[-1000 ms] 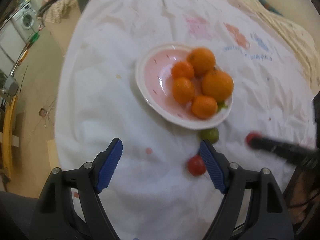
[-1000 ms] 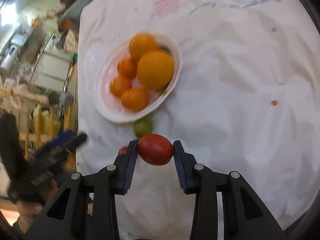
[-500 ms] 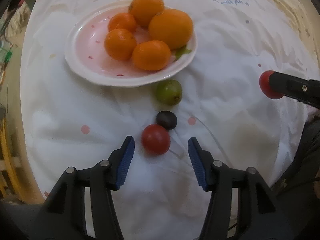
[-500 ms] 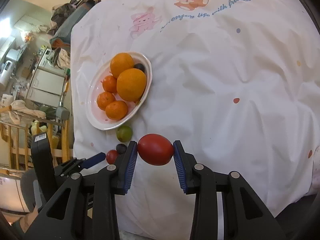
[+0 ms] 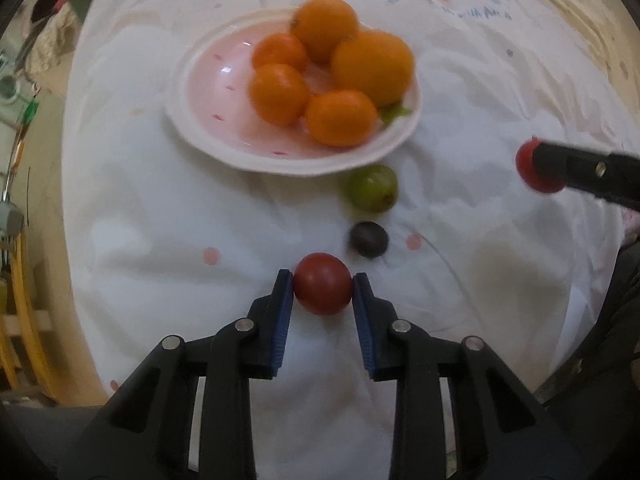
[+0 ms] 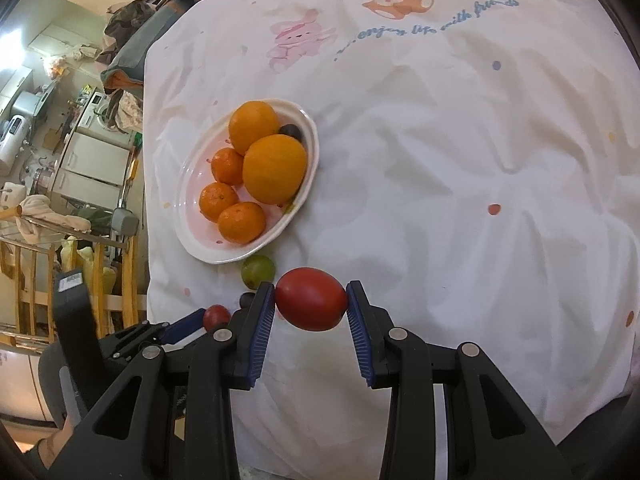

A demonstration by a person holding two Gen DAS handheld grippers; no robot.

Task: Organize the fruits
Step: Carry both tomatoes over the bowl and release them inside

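Observation:
My left gripper [image 5: 323,282] is shut on a small red tomato [image 5: 322,283] that sits on the white cloth. It also shows in the right wrist view [image 6: 216,317]. My right gripper [image 6: 311,300] is shut on a larger red tomato [image 6: 311,299] and holds it above the cloth; it shows at the right edge of the left wrist view [image 5: 538,166]. A white plate [image 5: 200,120] with pink inside holds several oranges [image 5: 372,66]. A green fruit [image 5: 373,188] and a dark grape [image 5: 369,239] lie between plate and left gripper.
A second dark grape [image 6: 291,131] lies in the plate behind the oranges. The cloth [image 6: 460,140] with printed bears covers the table; its left edge drops to a cluttered floor with a wooden rack [image 6: 24,272].
My left gripper has moved forward and closed on the small red tomato. My right gripper still holds the larger tomato, almost unmoved.

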